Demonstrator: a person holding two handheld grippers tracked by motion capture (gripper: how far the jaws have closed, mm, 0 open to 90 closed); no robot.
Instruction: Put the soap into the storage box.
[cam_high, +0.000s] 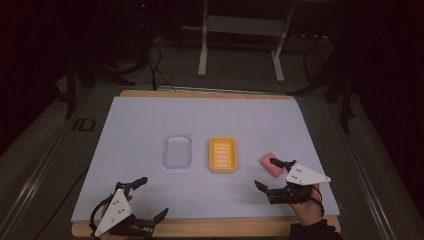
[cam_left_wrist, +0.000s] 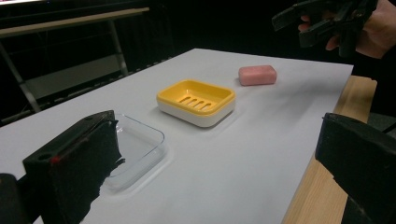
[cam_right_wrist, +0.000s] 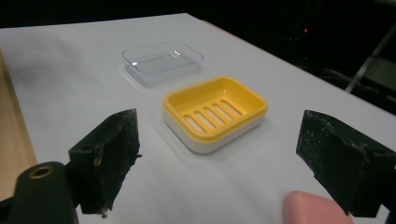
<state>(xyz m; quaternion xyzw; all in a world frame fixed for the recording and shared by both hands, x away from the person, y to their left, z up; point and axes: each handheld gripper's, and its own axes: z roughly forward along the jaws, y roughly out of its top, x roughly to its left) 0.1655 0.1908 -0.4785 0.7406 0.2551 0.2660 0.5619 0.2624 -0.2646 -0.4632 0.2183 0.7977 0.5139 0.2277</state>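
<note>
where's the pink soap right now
In the high view the pink soap lies on the white mat, right of the yellow soap dish, just beside the right hand-held gripper.

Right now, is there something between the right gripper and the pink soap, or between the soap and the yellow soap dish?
Nothing visible blocks either path. The right gripper is open beside the pink soap, and only bare white table surface lies between the soap and the yellow soap dish. The clear lid sits beyond the dish.

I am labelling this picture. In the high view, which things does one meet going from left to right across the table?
Left gripper → clear tray → yellow soap dish → pink soap; the right gripper overlaps the soap.
</note>
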